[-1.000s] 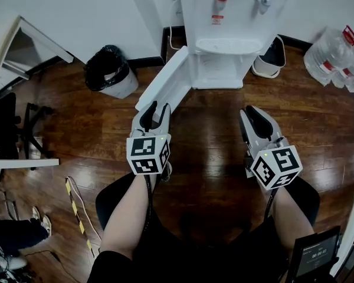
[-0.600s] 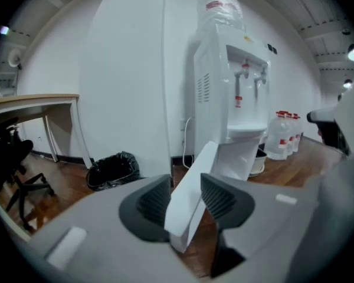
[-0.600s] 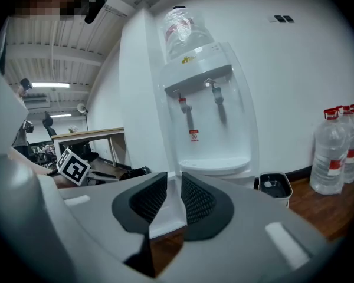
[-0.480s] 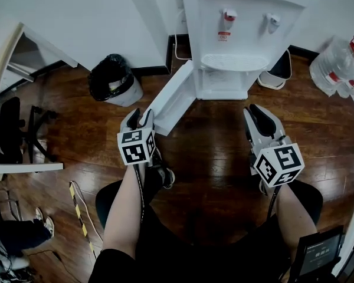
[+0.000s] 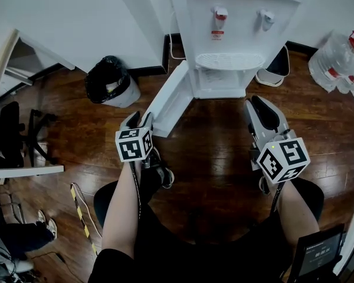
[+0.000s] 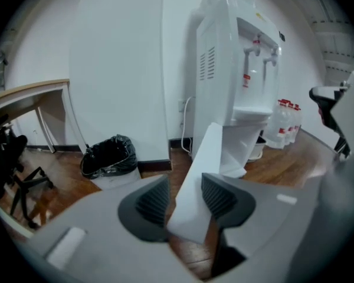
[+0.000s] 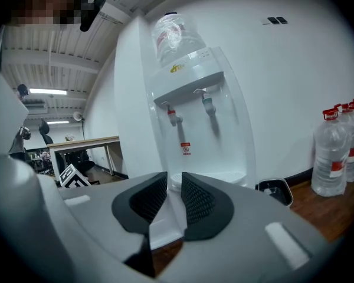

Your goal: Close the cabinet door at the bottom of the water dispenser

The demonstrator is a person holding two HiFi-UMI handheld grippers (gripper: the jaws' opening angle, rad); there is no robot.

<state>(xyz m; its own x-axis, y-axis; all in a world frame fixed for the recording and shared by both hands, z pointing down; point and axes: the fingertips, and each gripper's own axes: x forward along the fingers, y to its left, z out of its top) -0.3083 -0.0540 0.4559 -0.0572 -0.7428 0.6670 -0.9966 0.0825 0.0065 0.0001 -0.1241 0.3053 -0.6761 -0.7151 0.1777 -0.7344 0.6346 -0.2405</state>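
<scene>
The cabinet door (image 5: 172, 99) stands swung wide from the foot of the water dispenser (image 5: 230, 22). Its free edge points toward us, over the wooden floor (image 5: 212, 140). On the door's outer side a trash bin (image 5: 109, 78) lined with a black bag sits by the wall, near the door but apart from it. Farther left are the desk (image 5: 1, 75) and an office chair (image 5: 12, 128). On the door's inner side, bare floor runs from the door across to the right gripper (image 7: 174, 196). A small white bin (image 5: 274, 66) stands just beside the dispenser's right flank. A cluster of water bottles (image 5: 339, 61) sits well off to the right.

The left gripper (image 6: 186, 190) is at the door's free edge. Its jaws have just been opening and now stand spread, released. The door's lower corner lies between them, and we see a gap on the left pad's side. The right gripper's jaws are clenched together with nothing between them. It hangs apart from the door, facing the dispenser's front.

The door is a plain white flat panel, hinged at the dispenser's lower left corner. It leaves the white cabinet opening (image 5: 221, 81) below the drip tray exposed.
</scene>
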